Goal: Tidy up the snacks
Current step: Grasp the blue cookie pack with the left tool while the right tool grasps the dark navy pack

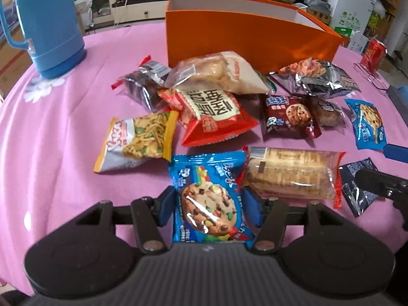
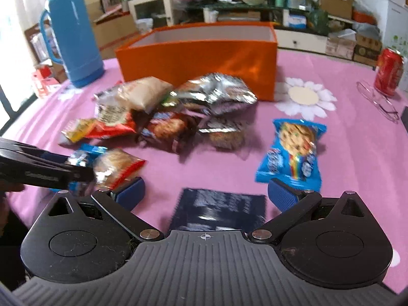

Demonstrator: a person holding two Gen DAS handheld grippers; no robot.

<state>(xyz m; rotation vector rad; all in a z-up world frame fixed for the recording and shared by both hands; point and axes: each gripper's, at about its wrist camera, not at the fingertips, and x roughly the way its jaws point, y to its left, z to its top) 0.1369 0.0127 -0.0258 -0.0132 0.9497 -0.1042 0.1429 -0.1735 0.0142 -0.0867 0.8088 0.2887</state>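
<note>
In the left wrist view, my left gripper [image 1: 209,204] is shut on a blue cookie packet [image 1: 209,199], its blue pads against the packet's two sides. A long cracker pack [image 1: 290,176] lies just to the right. Behind it, a pile of snack packets [image 1: 211,102] spreads in front of the open orange box [image 1: 242,38]. In the right wrist view, my right gripper [image 2: 206,195] stands open over a dark blue packet [image 2: 216,209], with its pads well clear of the packet. A second blue cookie packet [image 2: 293,150] lies ahead of its right finger.
A blue thermos jug [image 2: 74,38] stands at the back left of the pink tablecloth [image 2: 344,153]. At the far right are a red can [image 2: 389,71] and a pair of glasses [image 2: 377,102]. Cluttered shelves and boxes fill the room behind the table.
</note>
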